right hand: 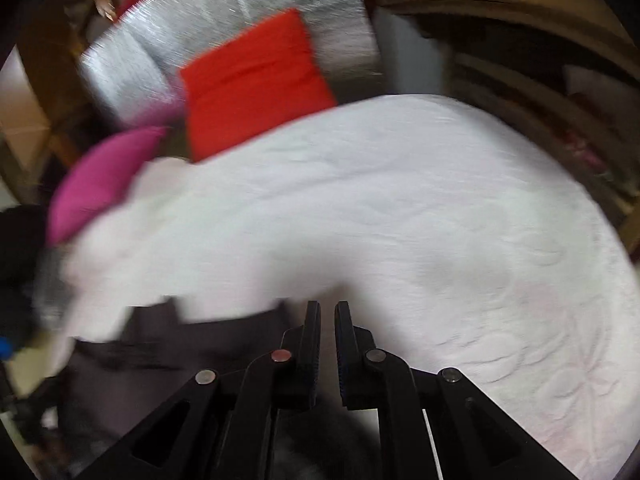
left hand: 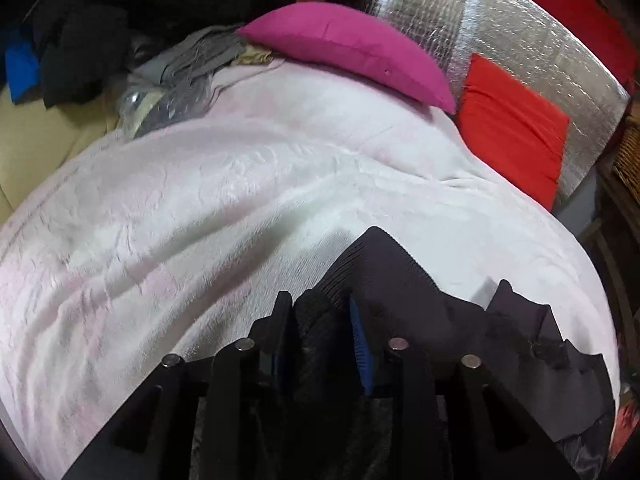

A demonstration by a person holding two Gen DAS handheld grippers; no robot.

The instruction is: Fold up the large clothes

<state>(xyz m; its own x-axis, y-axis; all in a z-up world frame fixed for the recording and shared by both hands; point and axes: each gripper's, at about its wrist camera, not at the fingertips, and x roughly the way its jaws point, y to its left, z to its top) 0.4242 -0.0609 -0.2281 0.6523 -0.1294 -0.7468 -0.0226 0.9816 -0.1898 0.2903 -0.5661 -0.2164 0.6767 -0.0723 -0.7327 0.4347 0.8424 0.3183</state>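
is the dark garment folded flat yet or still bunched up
Still bunched: the dark garment peaks in uneven ridges on the white blanket, one fold pinched in the left tongs.

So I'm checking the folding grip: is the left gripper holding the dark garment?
Yes: in the left wrist view the left gripper has dark garment fabric bunched between its fingers.

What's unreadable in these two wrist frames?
- Dark ribbed garment, left wrist view: its full shape is cut off by the bottom edge and hidden behind the left claw.
- Same garment, right wrist view: motion blur smears its edges.
- Right claw: nothing visible between the fingertips.
- Dark clothes pile, left wrist view: too dark to separate items.
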